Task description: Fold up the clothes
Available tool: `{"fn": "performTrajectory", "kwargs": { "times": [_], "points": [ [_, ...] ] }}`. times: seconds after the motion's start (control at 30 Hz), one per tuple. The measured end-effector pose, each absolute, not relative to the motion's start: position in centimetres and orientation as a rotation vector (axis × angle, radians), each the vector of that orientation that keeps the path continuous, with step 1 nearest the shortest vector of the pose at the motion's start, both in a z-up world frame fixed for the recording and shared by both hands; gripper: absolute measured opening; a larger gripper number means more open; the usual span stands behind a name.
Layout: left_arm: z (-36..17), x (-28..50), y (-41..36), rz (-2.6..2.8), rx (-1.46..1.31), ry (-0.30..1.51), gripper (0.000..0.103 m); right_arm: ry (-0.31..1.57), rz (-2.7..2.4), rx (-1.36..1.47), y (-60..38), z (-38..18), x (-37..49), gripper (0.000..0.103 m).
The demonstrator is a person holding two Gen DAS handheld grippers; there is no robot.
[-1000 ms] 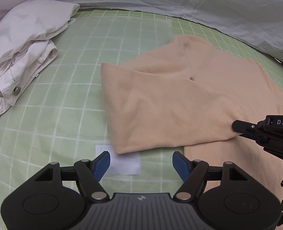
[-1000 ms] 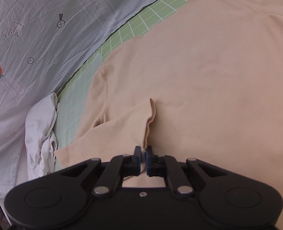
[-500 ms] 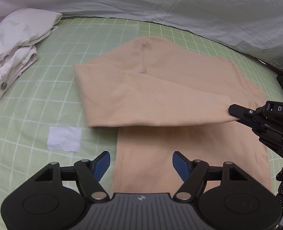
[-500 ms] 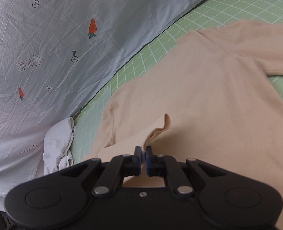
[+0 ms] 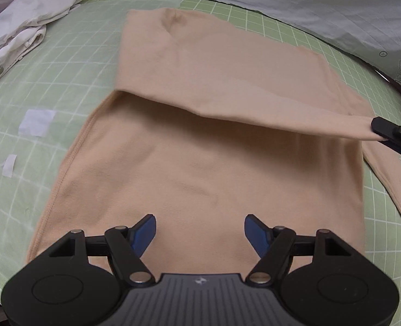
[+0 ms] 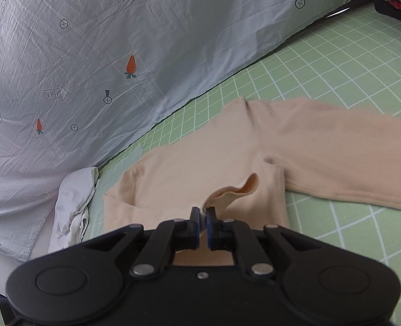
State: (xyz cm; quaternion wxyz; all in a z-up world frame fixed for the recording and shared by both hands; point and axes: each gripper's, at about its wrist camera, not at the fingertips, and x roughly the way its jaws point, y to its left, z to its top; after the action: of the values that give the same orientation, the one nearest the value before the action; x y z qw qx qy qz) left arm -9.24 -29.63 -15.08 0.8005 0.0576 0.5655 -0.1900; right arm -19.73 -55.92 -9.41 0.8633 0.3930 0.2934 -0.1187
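Note:
A peach long-sleeved top [image 5: 208, 163] lies spread on the green grid mat [image 5: 64, 62]. One sleeve [image 5: 227, 92] is stretched across its body to the right. My right gripper [image 6: 203, 217] is shut on that sleeve's cuff [image 6: 227, 193]; it shows at the right edge of the left wrist view [image 5: 385, 130], holding the cuff just above the mat. My left gripper [image 5: 200, 231] is open and empty, hovering over the top's lower body. The other sleeve [image 6: 350, 160] lies flat on the mat to the right.
A crumpled white garment [image 5: 23, 30] lies at the mat's far left corner, also in the right wrist view [image 6: 72, 201]. Two white tape patches [image 5: 37, 122] are stuck on the mat. A grey carrot-print sheet [image 6: 105, 68] hangs behind the mat.
My right gripper has pulled the sleeve cuff further right across the top's body. My left gripper has moved right, from over the bare mat to over the top's lower body.

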Motion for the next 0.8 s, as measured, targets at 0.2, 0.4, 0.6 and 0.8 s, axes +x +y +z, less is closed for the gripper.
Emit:
{"fn": "performTrajectory", "kwargs": {
  "times": [0.2, 0.4, 0.6, 0.8],
  "points": [
    [-16.0, -9.7, -30.9, -0.329, 0.141, 1.226, 0.077, 0.597, -0.271, 0.773, -59.8, -9.7, -20.8, 0.005],
    [-16.5, -10.1, -32.8, -0.298, 0.224, 1.225, 0.088, 0.543, -0.274, 0.672, -62.5, -8.5, -20.5, 0.005],
    [-16.9, -9.6, -33.2, -0.274, 0.214, 1.262, 0.098, 0.526, -0.322, 0.565, -63.9, -8.2, -20.8, 0.005],
    [-17.2, -9.3, -33.3, -0.266, 0.213, 1.282, 0.103, 0.492, -0.468, 0.461, -65.9, -8.1, -23.2, 0.000]
  ]
}}
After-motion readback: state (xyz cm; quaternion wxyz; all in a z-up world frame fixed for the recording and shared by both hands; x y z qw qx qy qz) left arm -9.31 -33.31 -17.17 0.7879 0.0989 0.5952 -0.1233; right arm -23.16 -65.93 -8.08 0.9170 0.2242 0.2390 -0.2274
